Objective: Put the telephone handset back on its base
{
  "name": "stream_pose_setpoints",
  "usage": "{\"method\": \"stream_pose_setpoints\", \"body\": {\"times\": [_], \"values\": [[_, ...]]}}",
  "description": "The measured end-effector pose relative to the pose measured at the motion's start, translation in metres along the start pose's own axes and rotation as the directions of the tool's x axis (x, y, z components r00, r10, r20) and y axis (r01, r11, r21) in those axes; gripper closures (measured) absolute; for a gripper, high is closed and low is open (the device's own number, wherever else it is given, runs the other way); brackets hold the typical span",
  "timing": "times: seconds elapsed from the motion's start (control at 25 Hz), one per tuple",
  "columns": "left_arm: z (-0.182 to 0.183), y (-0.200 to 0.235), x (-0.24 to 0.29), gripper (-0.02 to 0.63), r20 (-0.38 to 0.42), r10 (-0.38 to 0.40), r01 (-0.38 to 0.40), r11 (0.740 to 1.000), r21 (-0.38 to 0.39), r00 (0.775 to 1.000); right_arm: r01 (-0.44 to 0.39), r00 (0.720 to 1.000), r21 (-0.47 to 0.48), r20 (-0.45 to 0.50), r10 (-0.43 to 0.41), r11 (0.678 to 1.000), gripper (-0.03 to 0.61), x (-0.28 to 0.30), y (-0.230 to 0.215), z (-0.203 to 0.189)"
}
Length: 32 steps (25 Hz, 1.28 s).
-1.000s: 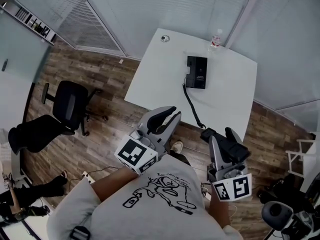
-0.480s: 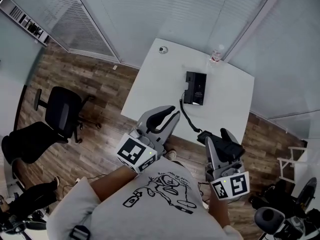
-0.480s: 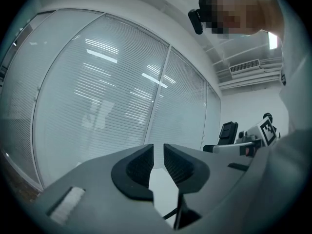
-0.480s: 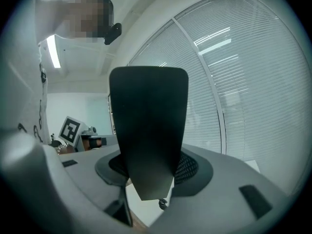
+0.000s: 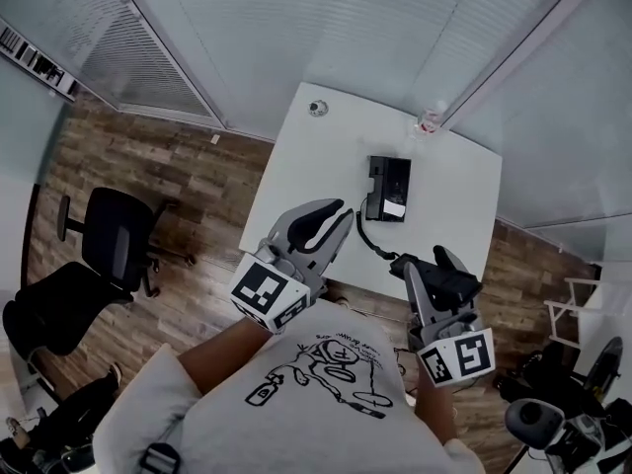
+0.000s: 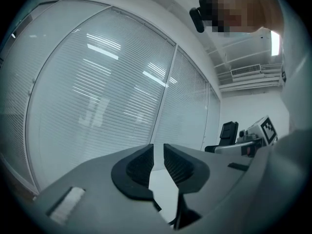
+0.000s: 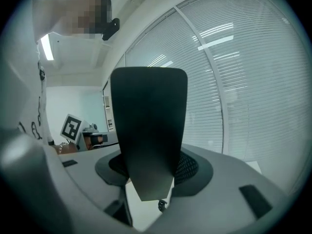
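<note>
Table (image 5: 326,156): ahead of and below both jaws; its near edge could snag the cord.
Right gripper (image 5: 433,270): jaws clamped on the handset (image 7: 148,121).
Left gripper (image 6: 158,161): jaws nearly together, nothing between them.
Base (image 5: 388,188): ahead of the right jaws, well apart; could be dragged if the cord is pulled taut.
Handset: could be seated askew if twisted in the clamp.
Cord (image 5: 367,235): runs from the right jaws to the base; could be trapped under the handset.

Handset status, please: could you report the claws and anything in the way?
Right claw shut on black plastic telephone handset, off its base. Left claw empty, jaws slightly apart. Black base on white table ahead, path clear.
</note>
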State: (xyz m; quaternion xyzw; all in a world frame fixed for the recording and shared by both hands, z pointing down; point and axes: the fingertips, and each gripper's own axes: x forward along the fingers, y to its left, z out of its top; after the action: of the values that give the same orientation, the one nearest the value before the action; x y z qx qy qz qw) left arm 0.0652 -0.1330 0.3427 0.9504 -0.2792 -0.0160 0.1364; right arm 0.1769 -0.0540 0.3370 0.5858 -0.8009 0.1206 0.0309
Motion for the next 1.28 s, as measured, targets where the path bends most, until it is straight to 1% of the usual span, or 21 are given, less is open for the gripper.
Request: {"method": "stream_pose_setpoints", "body": {"times": [0.24,0.44,0.64,0.68,0.72,0.8,0.88,0.96,1.04,1.16,1.28], "values": [[-0.013,0.018,0.008,0.549,-0.033,-0.05,0.05,0.999,0.006,0.998,0.048,0.999,0.015,-0.015,-0.048,0.999,0.385,0.017,-0.004,-0.01],[-0.032,0.027,0.011,0.549,-0.079,-0.085,0.085,0.996,0.0,0.993,0.072,0.996,0.033,-0.059,-0.07,0.997,0.385,0.027,-0.011,-0.028],[-0.065,0.026,0.021,0.547,-0.152,-0.144,0.146,0.989,-0.001,0.978,0.083,0.989,0.068,-0.129,-0.074,0.994,0.385,0.038,-0.017,-0.052],[-0.074,0.024,0.022,0.524,-0.173,-0.164,0.167,0.986,0.002,0.971,0.085,0.987,0.078,-0.141,-0.073,0.993,0.385,0.04,-0.018,-0.058],[-0.084,0.021,0.024,0.486,-0.196,-0.186,0.191,0.982,0.007,0.963,0.085,0.986,0.087,-0.154,-0.071,0.993,0.385,0.042,-0.019,-0.065],[-0.106,0.015,0.028,0.431,-0.235,-0.233,0.245,0.969,0.021,0.944,0.083,0.981,0.101,-0.181,-0.064,0.991,0.385,0.045,-0.023,-0.08],[-0.129,0.008,0.03,0.408,-0.274,-0.286,0.305,0.952,0.029,0.918,0.085,0.975,0.113,-0.215,-0.059,0.99,0.385,0.05,-0.027,-0.097],[-0.152,-0.001,0.03,0.405,-0.314,-0.344,0.368,0.929,0.021,0.885,0.094,0.967,0.126,-0.249,-0.06,0.988,0.385,0.056,-0.032,-0.112],[-0.174,-0.007,0.03,0.405,-0.355,-0.385,0.418,0.908,0.016,0.852,0.104,0.959,0.142,-0.276,-0.061,0.984,0.385,0.063,-0.036,-0.126],[-0.208,-0.013,0.03,0.407,-0.428,-0.413,0.467,0.884,0.023,0.804,0.112,0.946,0.167,-0.32,-0.053,0.98,0.385,0.073,-0.04,-0.151],[-0.242,-0.015,0.035,0.405,-0.495,-0.423,0.507,0.861,0.043,0.759,0.116,0.926,0.183,-0.376,-0.04,0.976,0.385,0.086,-0.045,-0.176]]}}
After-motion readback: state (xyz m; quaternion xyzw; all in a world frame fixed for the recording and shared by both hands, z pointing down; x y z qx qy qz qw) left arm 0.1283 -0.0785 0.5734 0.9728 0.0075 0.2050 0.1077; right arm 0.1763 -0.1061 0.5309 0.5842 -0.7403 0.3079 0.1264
